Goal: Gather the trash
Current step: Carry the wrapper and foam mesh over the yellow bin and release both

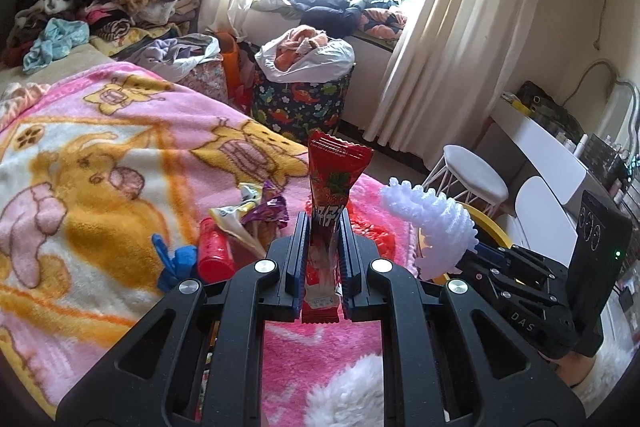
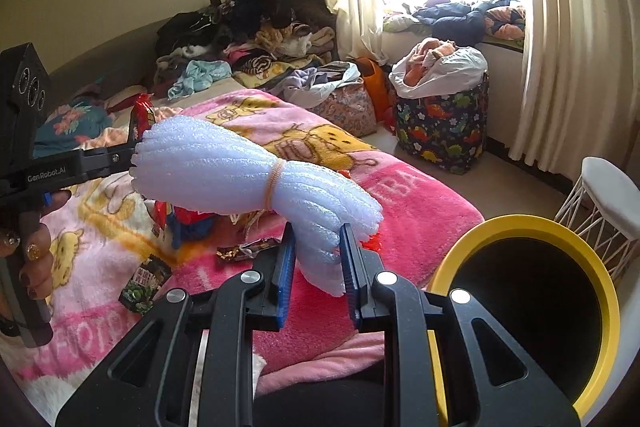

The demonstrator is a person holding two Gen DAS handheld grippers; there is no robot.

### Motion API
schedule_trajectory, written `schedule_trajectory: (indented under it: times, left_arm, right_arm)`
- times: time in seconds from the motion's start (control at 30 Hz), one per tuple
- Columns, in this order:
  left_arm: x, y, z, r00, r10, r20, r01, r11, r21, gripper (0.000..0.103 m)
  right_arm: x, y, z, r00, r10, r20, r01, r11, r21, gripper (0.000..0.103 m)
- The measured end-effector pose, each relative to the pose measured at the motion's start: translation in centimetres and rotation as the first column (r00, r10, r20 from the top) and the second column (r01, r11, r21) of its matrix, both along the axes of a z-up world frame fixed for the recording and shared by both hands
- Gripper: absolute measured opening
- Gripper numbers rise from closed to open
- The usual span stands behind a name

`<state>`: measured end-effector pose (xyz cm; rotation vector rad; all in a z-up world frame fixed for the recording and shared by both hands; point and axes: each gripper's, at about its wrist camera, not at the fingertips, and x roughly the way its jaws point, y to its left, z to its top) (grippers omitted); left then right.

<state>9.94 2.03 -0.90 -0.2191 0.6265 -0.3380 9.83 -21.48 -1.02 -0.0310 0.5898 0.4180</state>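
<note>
- Trash wrappers (image 1: pixel 256 211) lie scattered on the pink blanket (image 1: pixel 100 155), just ahead of the left gripper (image 1: pixel 324 259).
- Left gripper's jaws pinch an upright red snack wrapper (image 1: pixel 336 179).
- Right gripper (image 2: pixel 318 263) clamps a white foam bundle (image 2: pixel 256 171), apparently rubber-banded.
- Yellow bin (image 2: pixel 532 227) gapes just right, beside the bed.

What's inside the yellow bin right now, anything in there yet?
The yellow bin shows only its rim and a black interior. Nothing can be made out inside; the bottom is lost in darkness, and the right gripper covers the near edge.
</note>
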Motion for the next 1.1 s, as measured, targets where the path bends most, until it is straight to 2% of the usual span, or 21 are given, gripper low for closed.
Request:
schedule_trajectory:
  times: [1.1]
  left_arm:
    - [0.0, -5.7, 0.9, 0.997, -0.078, 0.007, 0.078, 0.996, 0.04, 0.009]
  right_arm:
    - [-0.3, -6.7, 0.6, 0.987, -0.163, 0.007, 0.162, 0.983, 0.083, 0.021]
